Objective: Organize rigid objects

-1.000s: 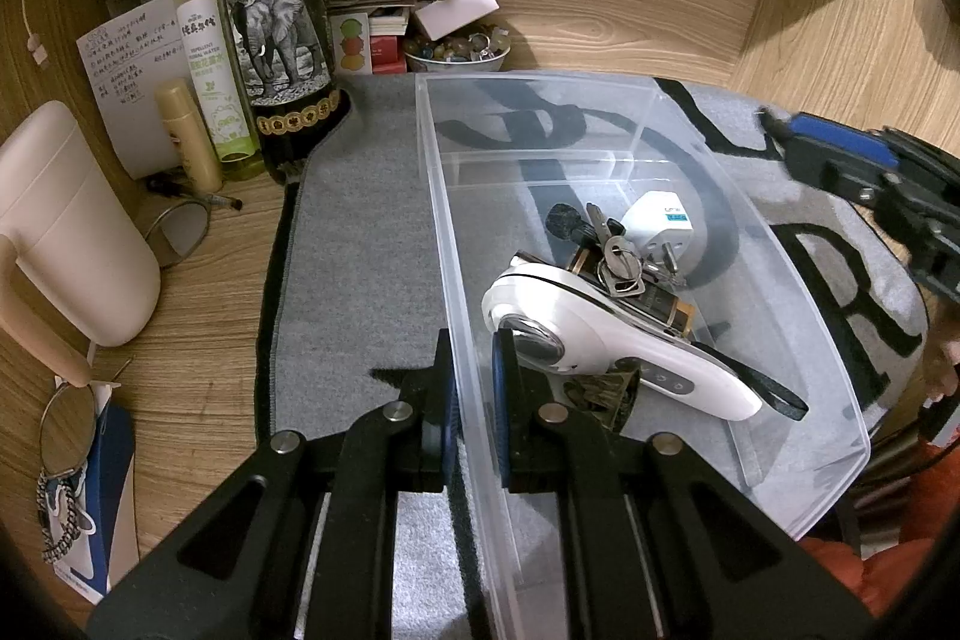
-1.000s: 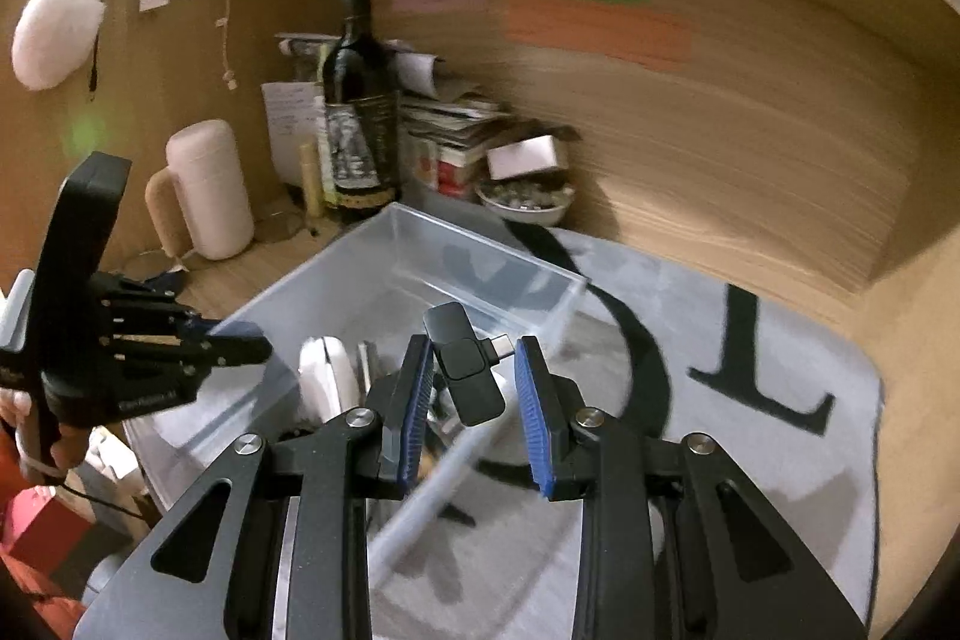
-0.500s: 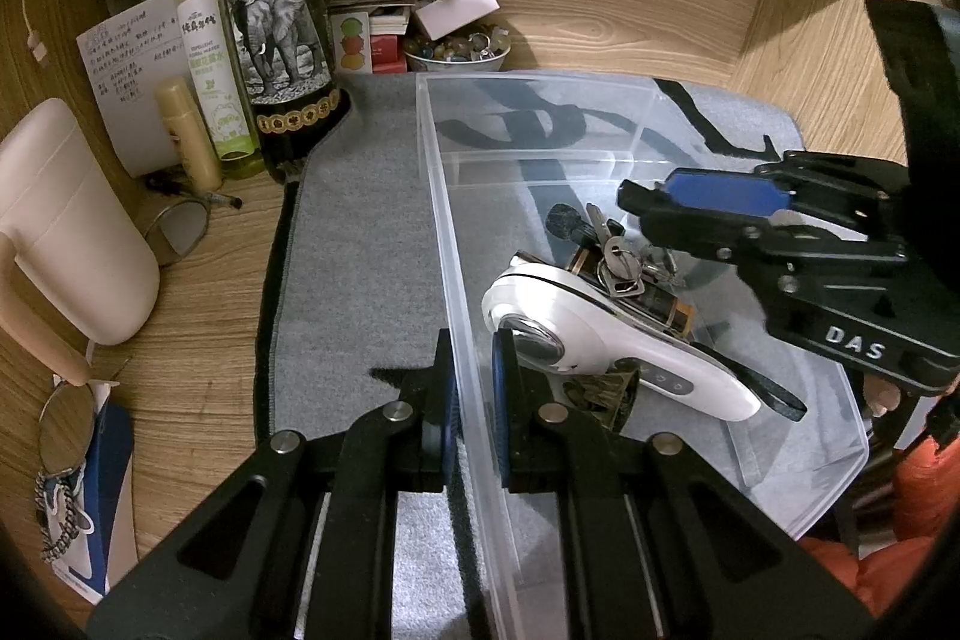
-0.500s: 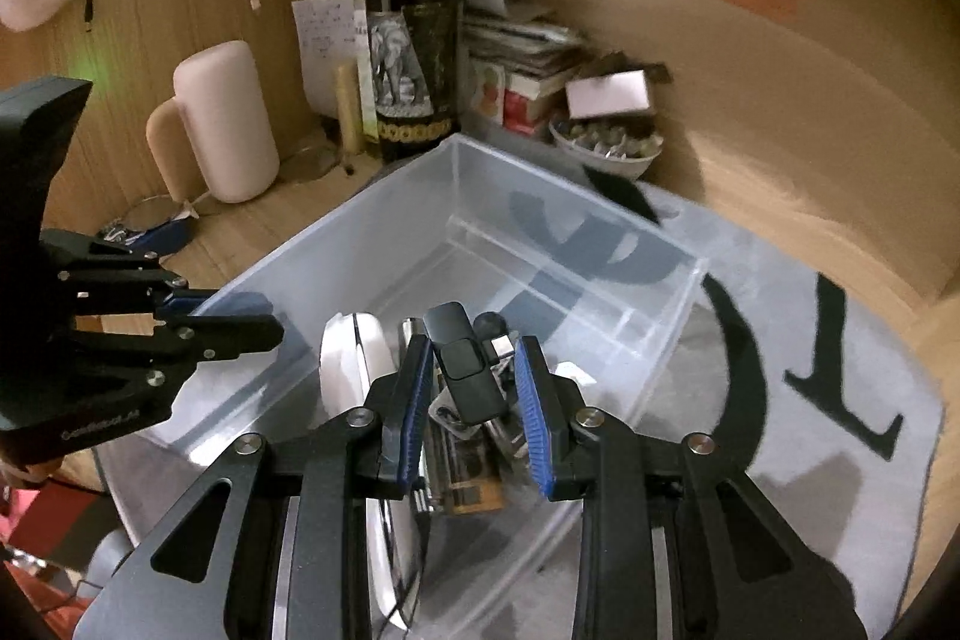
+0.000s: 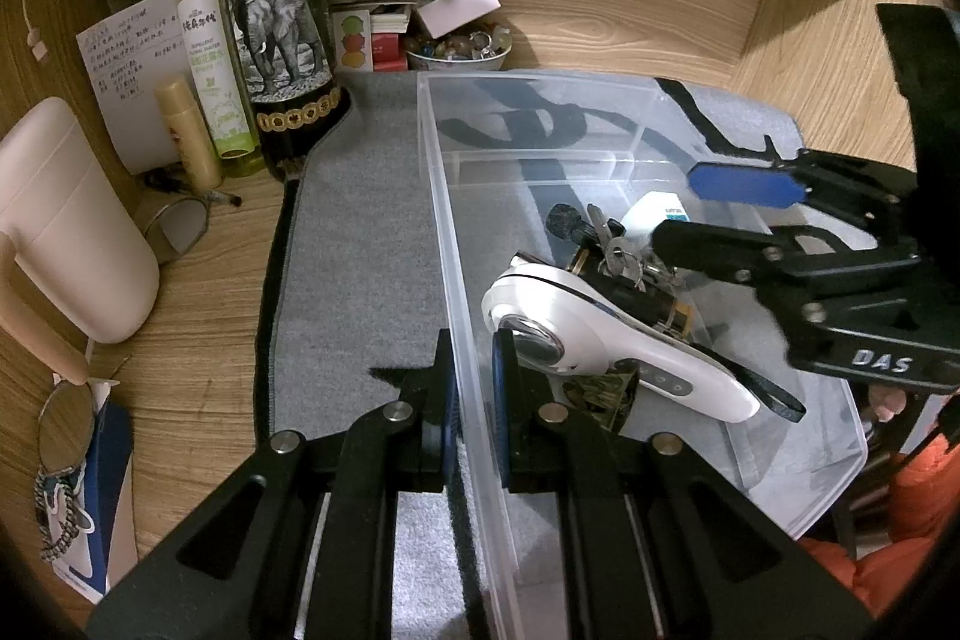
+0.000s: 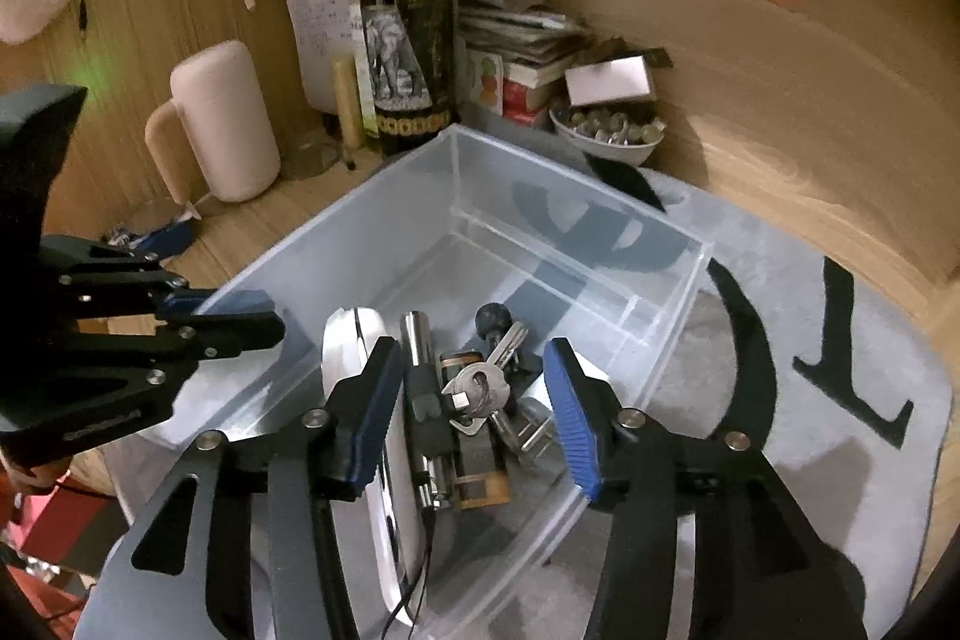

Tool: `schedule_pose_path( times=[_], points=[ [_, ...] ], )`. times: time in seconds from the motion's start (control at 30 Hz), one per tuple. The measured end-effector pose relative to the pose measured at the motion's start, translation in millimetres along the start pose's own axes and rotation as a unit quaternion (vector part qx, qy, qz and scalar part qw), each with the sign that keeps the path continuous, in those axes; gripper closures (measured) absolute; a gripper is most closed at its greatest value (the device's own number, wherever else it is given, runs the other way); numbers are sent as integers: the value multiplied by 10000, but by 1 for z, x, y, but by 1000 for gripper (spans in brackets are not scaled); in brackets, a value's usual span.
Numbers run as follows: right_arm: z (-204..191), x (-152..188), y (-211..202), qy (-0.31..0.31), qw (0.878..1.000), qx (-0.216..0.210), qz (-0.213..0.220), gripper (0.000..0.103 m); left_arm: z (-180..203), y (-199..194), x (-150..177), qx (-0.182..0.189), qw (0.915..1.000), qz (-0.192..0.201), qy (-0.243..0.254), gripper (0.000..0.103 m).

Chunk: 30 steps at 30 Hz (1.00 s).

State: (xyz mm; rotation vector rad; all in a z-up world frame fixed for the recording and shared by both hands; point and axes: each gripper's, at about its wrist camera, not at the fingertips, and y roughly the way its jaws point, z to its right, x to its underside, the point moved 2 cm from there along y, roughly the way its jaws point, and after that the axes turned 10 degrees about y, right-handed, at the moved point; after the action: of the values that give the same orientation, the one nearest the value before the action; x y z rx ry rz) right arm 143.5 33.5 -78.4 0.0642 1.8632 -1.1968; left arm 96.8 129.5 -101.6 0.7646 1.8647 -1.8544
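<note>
A clear plastic bin (image 5: 600,112) (image 6: 576,244) sits on a grey rug. My left gripper (image 5: 474,388) is shut on the bin's near left wall; it also shows in the right wrist view (image 6: 240,316). My right gripper (image 6: 468,412) is open over the bin, its jaws wide apart; it also shows in the left wrist view (image 5: 708,214). Below it a small black adapter (image 6: 429,409) lies loose on the pile. The pile holds a white handheld device (image 5: 600,334) (image 6: 360,370), keys (image 6: 489,379) (image 5: 612,244), a metal cylinder (image 6: 417,334) and a white plug (image 5: 651,214).
A wine bottle (image 5: 279,22), a green spray bottle (image 5: 213,58), a small tube (image 5: 186,130), papers and a bowl of trinkets (image 5: 459,49) stand at the back. A pink jug (image 5: 66,226) is at the left, glasses (image 5: 180,226) beside it. Wooden walls close in behind and right.
My right gripper came down over the bin, opened and let go of the black adapter, which now lies on the pile. My left gripper has not moved.
</note>
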Motion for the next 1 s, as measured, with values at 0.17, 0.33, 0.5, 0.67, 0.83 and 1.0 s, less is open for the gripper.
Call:
schedule_pose_path(
  times=[0.17, 0.33, 0.5, 0.67, 0.83, 1.0],
  points=[
    [4, 1, -15, 72, 9998, 36, 157, 47, -2, -6, 1, -67, 9999, 83, -34, 79],
    [9, 5, -35, 180, 9992, 81, 358, 41, -3, -21, 0, -213, 9993, 289, -77, 61],
    [15, 11, -61, 281, 9970, 262, 677, 30, 3, -42, -6, -252, 9980, 582, -50, 44],
    [22, 17, -88, 396, 9933, 427, 996, 22, 20, -73, -12, -333, 9929, 1137, 81, 20],
    [31, 25, -120, 497, 9872, 642, 1374, 18, 45, -102, -16, -442, 9840, 1705, 258, 5],
    [35, 36, -144, 593, 9811, 789, 1663, 10, 68, -113, -17, -414, 9775, 2038, 366, 3]
  ],
)
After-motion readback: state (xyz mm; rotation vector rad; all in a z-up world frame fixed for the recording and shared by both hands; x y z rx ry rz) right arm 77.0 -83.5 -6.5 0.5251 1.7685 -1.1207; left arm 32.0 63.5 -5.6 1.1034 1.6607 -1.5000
